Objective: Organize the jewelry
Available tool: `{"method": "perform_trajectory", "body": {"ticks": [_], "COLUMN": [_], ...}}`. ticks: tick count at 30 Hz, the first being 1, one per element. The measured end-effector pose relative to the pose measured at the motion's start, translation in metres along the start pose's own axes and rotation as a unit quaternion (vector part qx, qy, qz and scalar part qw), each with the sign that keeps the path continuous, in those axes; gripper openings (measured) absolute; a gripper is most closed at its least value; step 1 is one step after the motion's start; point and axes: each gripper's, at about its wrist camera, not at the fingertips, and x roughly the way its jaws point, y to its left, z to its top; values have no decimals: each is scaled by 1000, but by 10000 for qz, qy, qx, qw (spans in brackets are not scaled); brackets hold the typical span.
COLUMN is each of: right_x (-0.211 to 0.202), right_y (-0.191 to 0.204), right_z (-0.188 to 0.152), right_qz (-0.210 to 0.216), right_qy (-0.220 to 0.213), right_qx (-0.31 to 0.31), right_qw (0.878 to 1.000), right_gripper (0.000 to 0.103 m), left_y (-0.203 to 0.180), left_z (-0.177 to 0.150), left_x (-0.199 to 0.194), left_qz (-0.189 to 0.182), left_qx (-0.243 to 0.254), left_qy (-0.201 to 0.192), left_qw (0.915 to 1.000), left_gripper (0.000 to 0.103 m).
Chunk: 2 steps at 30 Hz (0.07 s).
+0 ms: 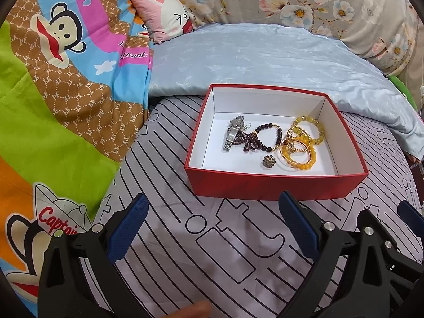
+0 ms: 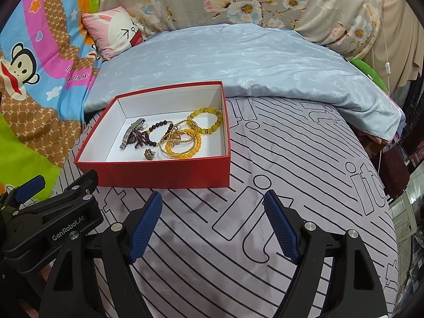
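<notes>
An open red box (image 1: pixel 265 185) (image 2: pixel 164 173) with a white inside sits on the striped grey bed sheet. In it lie a silver watch (image 1: pixel 233 132) (image 2: pixel 131 132), a dark bead bracelet (image 1: pixel 267 137) (image 2: pixel 156 132), yellow bead bracelets (image 1: pixel 307 135) (image 2: pixel 204 122), a gold bangle (image 1: pixel 291 156) (image 2: pixel 175 145) and a small dark flower-shaped piece (image 1: pixel 268 162) (image 2: pixel 149 155). My left gripper (image 1: pixel 212 206) is open and empty, just in front of the box. My right gripper (image 2: pixel 212 201) is open and empty, in front of the box's right corner. The left gripper also shows in the right wrist view (image 2: pixel 53 185).
A folded light-blue quilt (image 1: pixel 265 58) (image 2: pixel 238 58) lies behind the box. A cartoon monkey blanket (image 1: pixel 66 79) is heaped at the left, with a small pink pillow (image 1: pixel 164 13) behind it. The bed edge drops off at the right (image 2: pixel 392 185).
</notes>
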Motion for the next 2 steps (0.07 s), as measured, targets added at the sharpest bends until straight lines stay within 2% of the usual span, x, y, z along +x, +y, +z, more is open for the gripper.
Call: {"method": "perform_trajectory", "body": {"ticks": [2], "right_x": [0], "right_y": [0], "right_z": [0], "right_qz": [-18], "right_qy": [2], "right_qx": [13], "right_qw": [10000], "right_gripper": [79], "left_y": [0], "left_z": [-1], "left_x": [0], "left_qz": [24], "left_qx": [-30], "left_qy": [3], "left_qw": [10000], "left_gripper": [96]}}
